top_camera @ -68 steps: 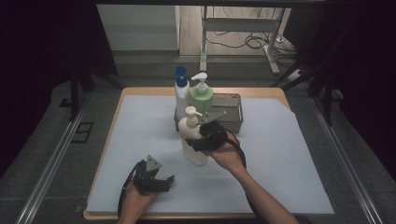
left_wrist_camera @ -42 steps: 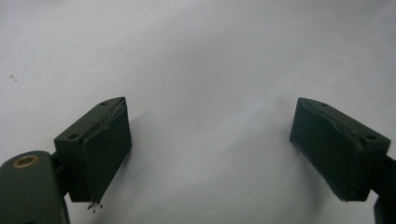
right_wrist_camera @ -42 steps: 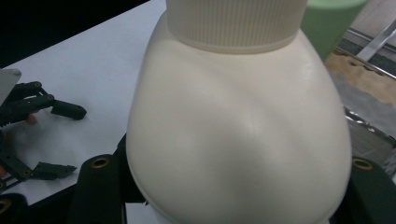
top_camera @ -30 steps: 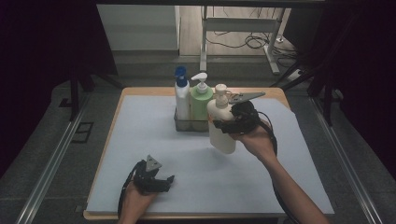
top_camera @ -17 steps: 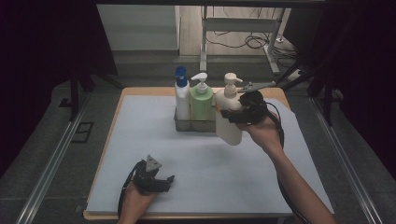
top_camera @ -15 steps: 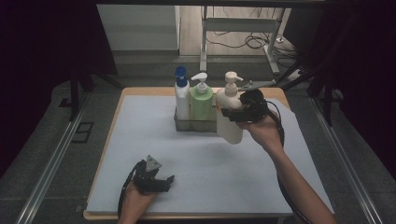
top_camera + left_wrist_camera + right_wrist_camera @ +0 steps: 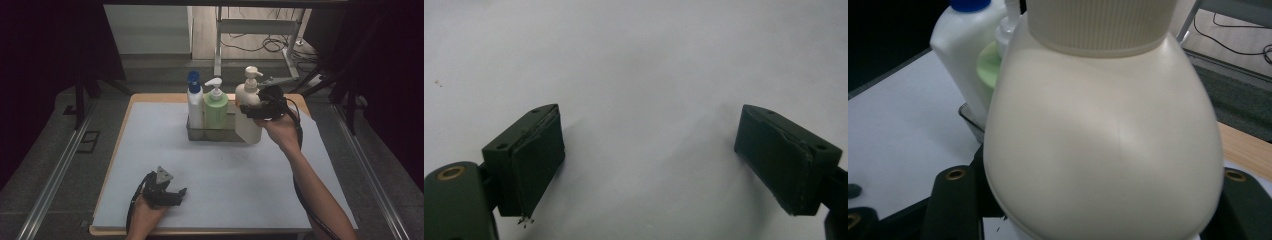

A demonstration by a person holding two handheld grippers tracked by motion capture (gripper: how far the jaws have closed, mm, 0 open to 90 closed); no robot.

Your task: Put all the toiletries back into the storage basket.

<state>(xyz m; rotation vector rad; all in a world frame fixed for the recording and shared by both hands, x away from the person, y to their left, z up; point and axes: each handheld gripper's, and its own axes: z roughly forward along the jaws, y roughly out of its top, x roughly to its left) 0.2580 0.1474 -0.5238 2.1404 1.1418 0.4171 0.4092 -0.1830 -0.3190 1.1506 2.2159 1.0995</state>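
Carried from mid-worktop to the rack's right end: cream bottle (image 7: 248,112). Left gripper (image 7: 167,192) rests near the front edge of the worktop (image 7: 150,130), jaws apart, nothing between. Rack (image 7: 212,132) holds blue-capped bottle (image 7: 194,102), green bottle (image 7: 215,105). Right gripper (image 7: 260,107) clamps the cream bottle.

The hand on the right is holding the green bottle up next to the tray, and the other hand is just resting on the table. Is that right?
Not quite. The right gripper holds the cream pump bottle, not the green bottle, which stands in the tray; the high view shows it. The left gripper does rest on the table.
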